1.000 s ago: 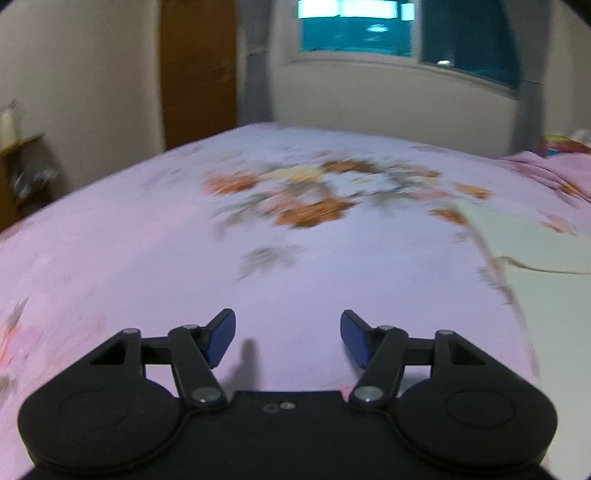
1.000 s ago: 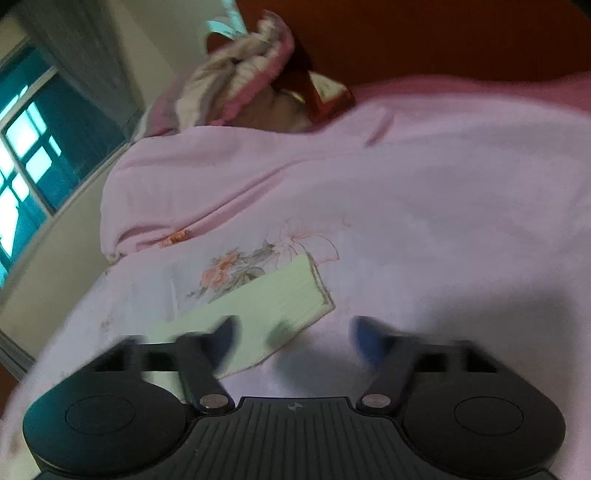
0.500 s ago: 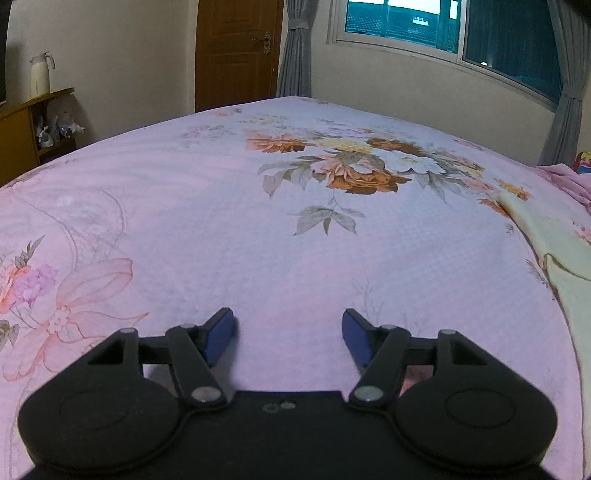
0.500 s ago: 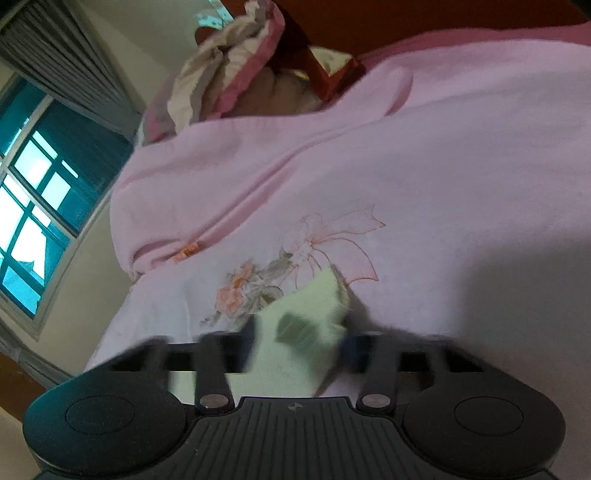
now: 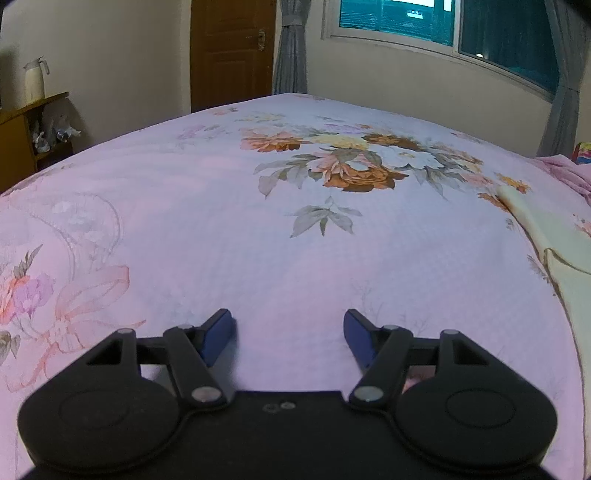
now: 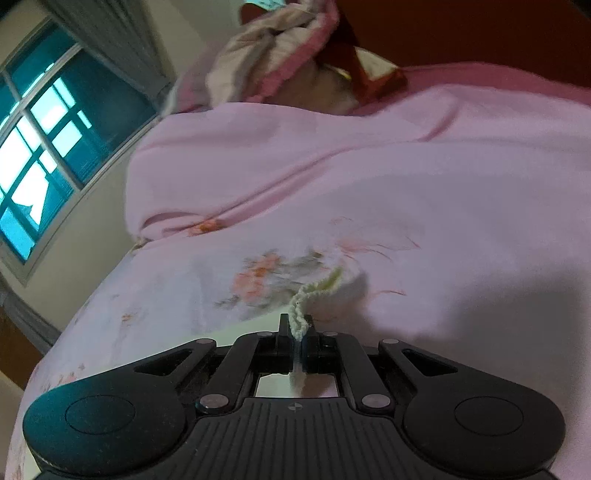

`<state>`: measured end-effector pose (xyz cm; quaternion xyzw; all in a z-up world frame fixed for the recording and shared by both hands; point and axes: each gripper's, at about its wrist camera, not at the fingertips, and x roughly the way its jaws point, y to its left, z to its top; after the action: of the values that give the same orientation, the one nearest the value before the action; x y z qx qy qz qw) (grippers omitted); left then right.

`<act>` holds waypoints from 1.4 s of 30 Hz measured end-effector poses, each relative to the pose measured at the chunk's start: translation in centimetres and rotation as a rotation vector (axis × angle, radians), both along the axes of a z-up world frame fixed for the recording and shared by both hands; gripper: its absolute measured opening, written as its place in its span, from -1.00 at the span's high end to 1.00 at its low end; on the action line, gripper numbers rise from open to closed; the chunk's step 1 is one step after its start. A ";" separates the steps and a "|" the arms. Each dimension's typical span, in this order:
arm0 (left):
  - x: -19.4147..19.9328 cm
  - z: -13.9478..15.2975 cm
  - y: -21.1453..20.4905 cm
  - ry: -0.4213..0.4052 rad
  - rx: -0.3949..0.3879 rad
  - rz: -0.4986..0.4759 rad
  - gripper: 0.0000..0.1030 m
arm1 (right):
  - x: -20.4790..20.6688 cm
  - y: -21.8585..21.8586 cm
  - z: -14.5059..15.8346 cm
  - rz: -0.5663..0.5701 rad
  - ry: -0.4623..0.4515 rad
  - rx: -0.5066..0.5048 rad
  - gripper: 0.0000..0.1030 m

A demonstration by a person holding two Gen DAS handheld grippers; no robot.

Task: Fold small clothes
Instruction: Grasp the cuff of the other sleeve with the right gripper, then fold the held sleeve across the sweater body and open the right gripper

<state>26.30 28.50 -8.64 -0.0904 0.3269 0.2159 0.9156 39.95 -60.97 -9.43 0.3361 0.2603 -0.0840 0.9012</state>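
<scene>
A pale yellow-green garment (image 5: 554,236) lies flat along the right side of the pink floral bedspread (image 5: 258,229) in the left wrist view. My left gripper (image 5: 288,332) hovers open over bare bedspread, well left of the garment, nothing between its blue pads. In the right wrist view my right gripper (image 6: 297,332) is shut on the garment's ribbed edge (image 6: 314,291). That edge bunches up and rises out of the jaws. The rest of the garment is hidden under the gripper body.
Crumpled pink bedding and pillows (image 6: 280,55) pile up at the head of the bed against a dark headboard. A window (image 5: 443,22) with grey curtains, a wooden door (image 5: 229,51) and a side shelf with a white jug (image 5: 35,79) stand beyond the bed.
My right gripper closed from wide open onto the garment's corner and lifted it slightly, bunching the edge. The left gripper stayed open; its view steadied and tilted a little.
</scene>
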 end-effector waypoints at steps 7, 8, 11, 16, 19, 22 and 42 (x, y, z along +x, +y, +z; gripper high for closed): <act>-0.3 1.0 1.2 0.031 0.082 -0.032 -0.30 | 2.4 7.1 6.5 0.097 -0.079 -0.065 0.93; -0.5 1.2 1.5 0.034 0.096 -0.033 -0.30 | 3.1 9.1 7.7 0.122 -0.098 -0.070 0.93; -1.5 1.4 2.6 0.047 0.130 -0.062 -0.31 | 4.7 14.4 10.3 0.194 -0.143 -0.076 0.93; -3.2 0.4 4.7 0.037 0.078 -0.100 -0.31 | 8.0 26.8 13.2 0.339 -0.186 -0.065 0.93; -4.0 -0.3 5.9 -0.025 -0.009 -0.092 -0.32 | 9.8 35.1 13.1 0.434 -0.190 -0.050 0.93; -4.1 0.0 5.9 -0.015 0.000 -0.078 -0.32 | 11.3 43.3 12.0 0.535 -0.168 -0.052 0.93; -8.5 -0.4 13.5 0.040 0.050 0.187 -0.35 | 9.4 62.5 2.6 0.780 -0.063 -0.268 0.93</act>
<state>17.77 41.96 -9.00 -0.0933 0.3298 0.3101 0.8868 49.36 1.52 -6.83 0.0943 0.3273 0.2411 0.9088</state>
